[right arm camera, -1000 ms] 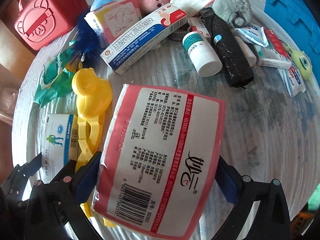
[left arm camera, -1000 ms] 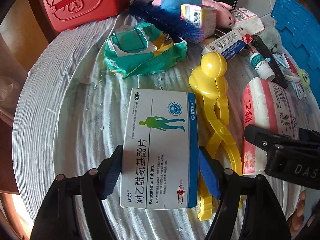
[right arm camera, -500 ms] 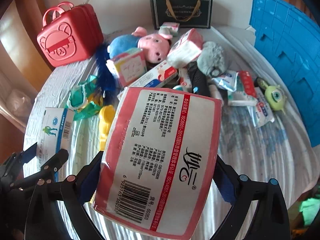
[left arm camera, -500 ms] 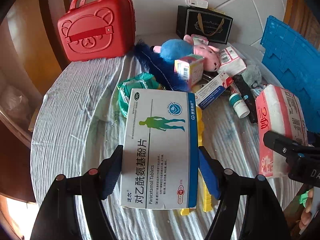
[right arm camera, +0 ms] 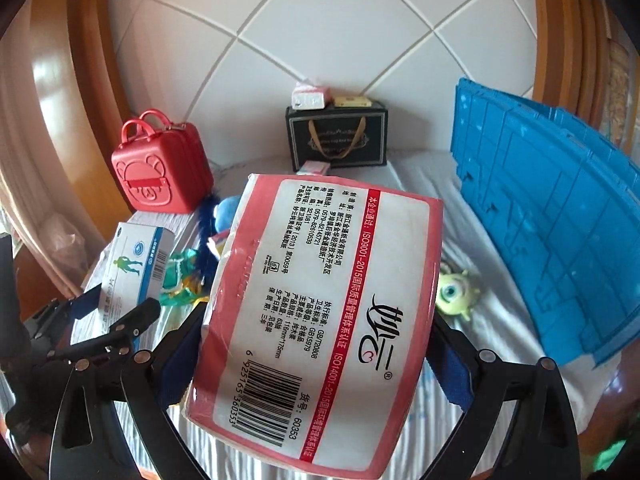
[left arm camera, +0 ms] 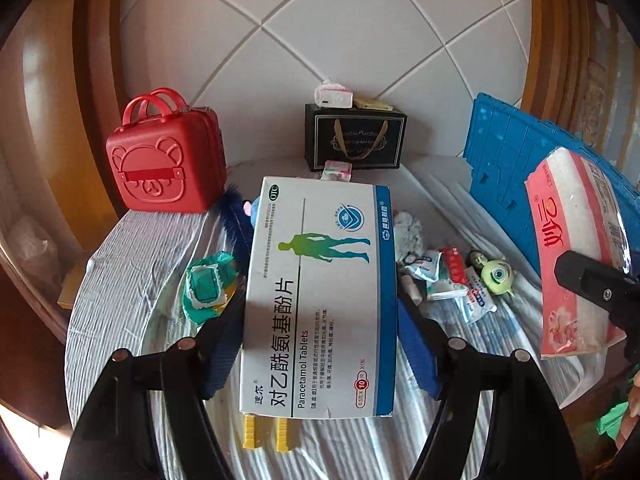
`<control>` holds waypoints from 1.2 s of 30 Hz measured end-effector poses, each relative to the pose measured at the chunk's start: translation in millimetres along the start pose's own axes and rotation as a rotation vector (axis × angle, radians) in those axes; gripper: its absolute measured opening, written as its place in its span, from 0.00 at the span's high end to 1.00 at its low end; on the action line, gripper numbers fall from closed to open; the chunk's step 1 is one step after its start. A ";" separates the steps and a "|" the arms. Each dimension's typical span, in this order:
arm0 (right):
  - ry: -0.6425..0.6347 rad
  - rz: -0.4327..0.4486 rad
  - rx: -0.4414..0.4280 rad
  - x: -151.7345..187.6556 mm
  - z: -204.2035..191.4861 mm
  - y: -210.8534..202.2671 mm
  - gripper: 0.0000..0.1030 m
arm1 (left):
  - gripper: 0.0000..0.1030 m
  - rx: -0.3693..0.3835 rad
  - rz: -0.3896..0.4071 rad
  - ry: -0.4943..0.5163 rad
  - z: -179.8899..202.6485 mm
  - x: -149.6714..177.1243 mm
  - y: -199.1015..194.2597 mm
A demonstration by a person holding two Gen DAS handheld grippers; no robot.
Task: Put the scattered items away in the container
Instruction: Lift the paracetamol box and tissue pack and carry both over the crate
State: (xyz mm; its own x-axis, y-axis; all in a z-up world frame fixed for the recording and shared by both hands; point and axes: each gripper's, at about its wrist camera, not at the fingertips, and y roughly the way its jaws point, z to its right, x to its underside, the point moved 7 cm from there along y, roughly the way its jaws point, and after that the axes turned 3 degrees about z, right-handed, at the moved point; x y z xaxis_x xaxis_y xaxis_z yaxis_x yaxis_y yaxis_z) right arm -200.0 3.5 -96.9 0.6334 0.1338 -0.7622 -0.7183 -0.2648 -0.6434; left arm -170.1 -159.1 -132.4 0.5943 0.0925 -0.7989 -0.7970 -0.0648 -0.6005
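My left gripper (left arm camera: 320, 340) is shut on a white and blue paracetamol tablet box (left arm camera: 320, 300), held high above the round cloth-covered table (left arm camera: 132, 280). In the right wrist view my right gripper (right arm camera: 316, 344) is shut on a pink and white tissue pack (right arm camera: 320, 308), also lifted clear of the table. The tissue pack (left arm camera: 576, 252) shows at the right edge of the left wrist view, and the tablet box (right arm camera: 136, 264) at the left of the right wrist view. A blue plastic crate (right arm camera: 552, 232) stands at the table's right side.
A red bear case (left arm camera: 168, 164) sits at the back left and a black gift bag (left arm camera: 354, 142) against the tiled wall. A green wrapper (left arm camera: 206, 284), yellow tongs (left arm camera: 266, 434), a green one-eyed toy (left arm camera: 496, 276), sachets (left arm camera: 448, 276) and a blue feather (left arm camera: 236, 220) lie on the cloth.
Both grippers have risen well above the table with the tablet box and the tissue pack in them, and tilted up, so the back wall, case and gift bag have come into view.
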 end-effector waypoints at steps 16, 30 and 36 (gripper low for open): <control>-0.155 0.129 -0.080 -45.6 141.0 -87.2 0.04 | 0.31 -0.071 0.073 -0.001 168.4 -33.4 -30.7; -0.117 0.218 0.021 -119.3 241.8 -99.4 0.04 | 0.31 0.060 0.182 0.098 274.2 -133.3 -1.3; -0.100 0.240 0.112 -150.3 334.1 -129.0 0.04 | 0.31 0.152 0.219 0.134 361.1 -177.9 -6.9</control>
State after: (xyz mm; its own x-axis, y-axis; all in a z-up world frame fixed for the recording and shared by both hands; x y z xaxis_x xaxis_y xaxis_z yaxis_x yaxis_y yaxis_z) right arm -298.7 336.6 76.7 0.4140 0.1749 -0.8933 -0.8751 -0.1937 -0.4435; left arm -309.1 183.7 26.6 0.4069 -0.0396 -0.9126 -0.9089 0.0816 -0.4089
